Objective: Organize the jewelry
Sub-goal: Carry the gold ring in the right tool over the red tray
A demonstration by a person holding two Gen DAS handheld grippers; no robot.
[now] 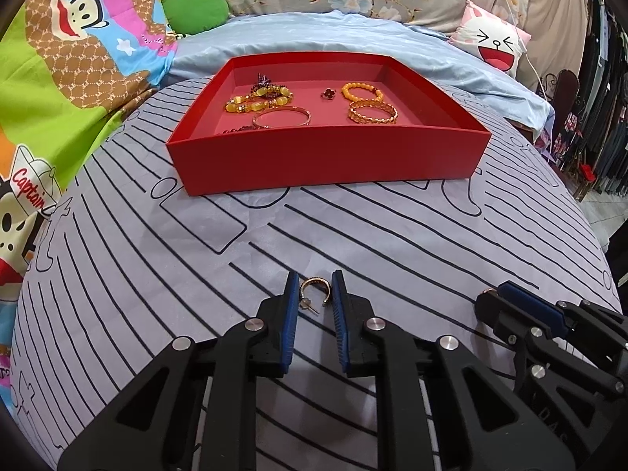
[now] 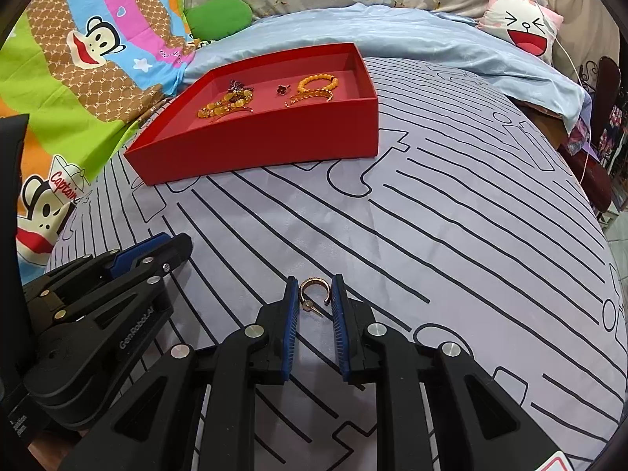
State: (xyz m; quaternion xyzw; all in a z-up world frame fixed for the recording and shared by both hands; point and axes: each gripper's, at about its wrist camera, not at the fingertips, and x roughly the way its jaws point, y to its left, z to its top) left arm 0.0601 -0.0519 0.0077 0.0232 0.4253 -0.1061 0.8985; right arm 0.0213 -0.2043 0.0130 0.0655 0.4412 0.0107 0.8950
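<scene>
A red tray sits on the striped cloth and holds several bracelets and a small dark flower piece; it also shows in the right wrist view. My left gripper is open, its blue pads either side of a gold hoop earring lying on the cloth. My right gripper is open around a second gold hoop earring in the same way. The right gripper shows in the left wrist view, the left gripper in the right wrist view.
A striped grey cloth covers the surface. A light blue sheet lies behind the tray. A cartoon-print blanket lies on the left, a green cushion and a white face pillow at the back.
</scene>
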